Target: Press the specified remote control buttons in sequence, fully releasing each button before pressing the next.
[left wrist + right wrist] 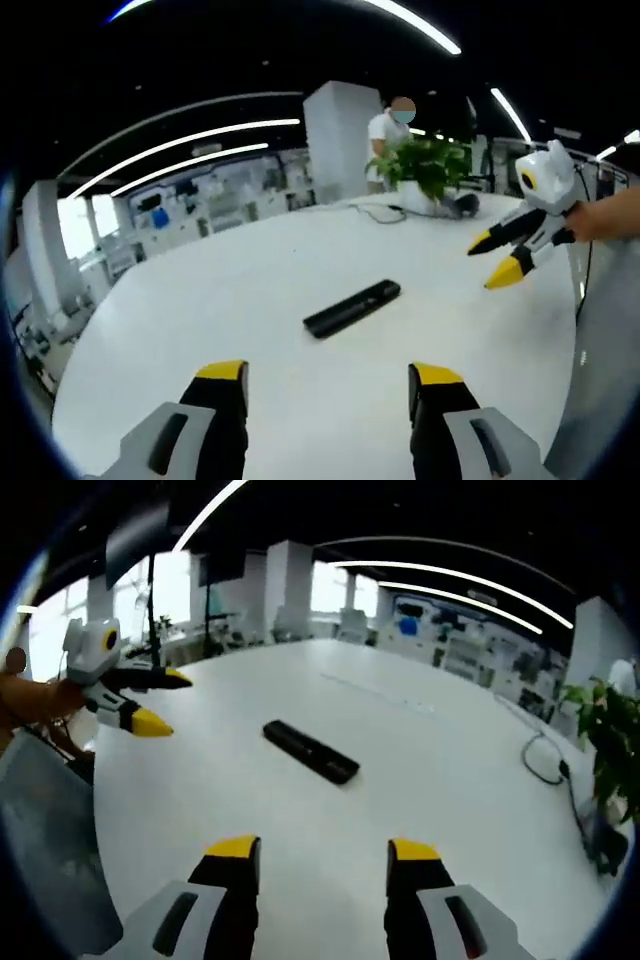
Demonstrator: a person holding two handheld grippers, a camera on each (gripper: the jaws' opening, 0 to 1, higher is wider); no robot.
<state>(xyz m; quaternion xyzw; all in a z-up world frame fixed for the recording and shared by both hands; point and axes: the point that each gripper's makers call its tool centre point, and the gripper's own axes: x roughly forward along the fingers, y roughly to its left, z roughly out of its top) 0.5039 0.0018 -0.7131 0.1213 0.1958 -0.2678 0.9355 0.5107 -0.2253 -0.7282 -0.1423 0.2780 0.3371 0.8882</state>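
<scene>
A black remote control (352, 307) lies flat on the round white table (250, 290), a short way beyond my left gripper (330, 375), whose yellow-tipped jaws stand open and hold nothing. My right gripper (497, 263) comes in from the right of the left gripper view, held in a hand above the table, its jaws apart. In the right gripper view the remote (310, 751) lies ahead of my right gripper (322, 850), open and apart from it. The left gripper (160, 701) hovers at the left there, jaws spread.
A potted green plant (428, 168) stands at the table's far side with a black cable (378, 212) beside it; the plant (612, 742) and cable (540, 760) also sit at the right. A person (388, 130) stands behind the plant. Office desks surround the table.
</scene>
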